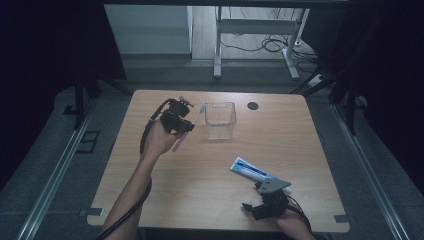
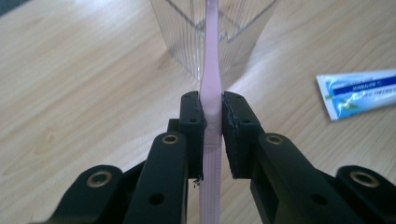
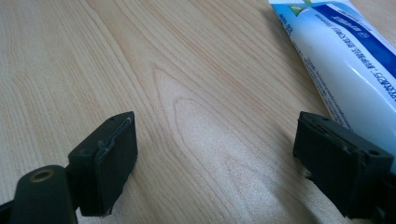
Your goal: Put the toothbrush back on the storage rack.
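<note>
Wooden table takes up most of the high view; its near edge is cut off at the bottom of that view and the surroundings are too dark to read

Clear plastic cup stands upright toward the far side of the table. In the left gripper view its top is cropped, so the rim can't be seen there, just the ribbed wall

Toothpaste tube lies flat on the near right part of the table, well apart from the cup. Its cap end runs under the right gripper's grey plate in the high view, so that end is hidden. In the right gripper view the tube is cut off at the top and right edges, print too small to read

Left gripper is lifted off the table just left of the cup, jaws pinching a pink toothbrush by the handle, pads pressed on both sides. Brush runs up toward the cup; head sits near the cup's left rim, but I can't tell if it touches or is inside. Left gripper view crops the head, and the handle's lower end drops out of view between the jaws

Right gripper sits low at the near right, jaws spread wide with bare table between them. Right-hand pad in its own view is just beside the tube; contact can't be judged
</note>
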Motion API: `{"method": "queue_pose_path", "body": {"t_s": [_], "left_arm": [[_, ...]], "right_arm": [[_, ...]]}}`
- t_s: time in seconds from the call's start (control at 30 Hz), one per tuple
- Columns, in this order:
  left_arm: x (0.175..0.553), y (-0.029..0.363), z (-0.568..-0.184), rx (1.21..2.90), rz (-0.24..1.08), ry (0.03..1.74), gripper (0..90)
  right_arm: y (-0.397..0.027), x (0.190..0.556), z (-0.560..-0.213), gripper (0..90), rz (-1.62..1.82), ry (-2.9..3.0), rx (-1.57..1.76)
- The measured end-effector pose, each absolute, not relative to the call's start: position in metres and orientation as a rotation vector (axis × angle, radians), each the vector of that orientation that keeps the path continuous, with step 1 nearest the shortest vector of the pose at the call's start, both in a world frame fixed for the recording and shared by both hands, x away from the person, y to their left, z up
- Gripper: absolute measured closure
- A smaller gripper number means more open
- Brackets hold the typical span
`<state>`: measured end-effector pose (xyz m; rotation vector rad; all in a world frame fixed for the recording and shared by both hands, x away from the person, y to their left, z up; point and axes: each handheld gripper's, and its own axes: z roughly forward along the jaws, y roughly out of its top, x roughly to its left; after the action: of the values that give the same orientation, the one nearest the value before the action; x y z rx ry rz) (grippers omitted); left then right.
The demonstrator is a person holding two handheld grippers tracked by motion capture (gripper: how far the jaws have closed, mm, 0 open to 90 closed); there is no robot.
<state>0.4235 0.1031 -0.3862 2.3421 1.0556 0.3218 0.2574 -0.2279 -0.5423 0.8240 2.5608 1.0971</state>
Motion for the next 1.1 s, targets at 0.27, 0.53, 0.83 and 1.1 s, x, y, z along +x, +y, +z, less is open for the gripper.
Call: {"method": "queue_pose_path", "body": {"t_s": [0.27, 0.53, 0.83, 1.1], "left_arm": [[0.431, 0.094, -0.374, 2.300, 0.356, 1.024, 79.0], [0.440, 0.080, -0.369, 2.279, 0.386, 0.996, 79.0], [0.452, 0.064, -0.365, 2.242, 0.394, 0.977, 79.0], [0.463, 0.052, -0.366, 2.221, 0.415, 0.965, 79.0]], "right_arm": [[-0.228, 0.258, -0.542, 13.3, 1.098, 2.564, 0.822], [-0.228, 0.258, -0.542, 13.3, 1.099, 2.561, 0.820], [-0.228, 0.258, -0.542, 13.3, 1.098, 2.565, 0.821], [-0.229, 0.258, -0.542, 13.4, 1.100, 2.565, 0.814]]}}
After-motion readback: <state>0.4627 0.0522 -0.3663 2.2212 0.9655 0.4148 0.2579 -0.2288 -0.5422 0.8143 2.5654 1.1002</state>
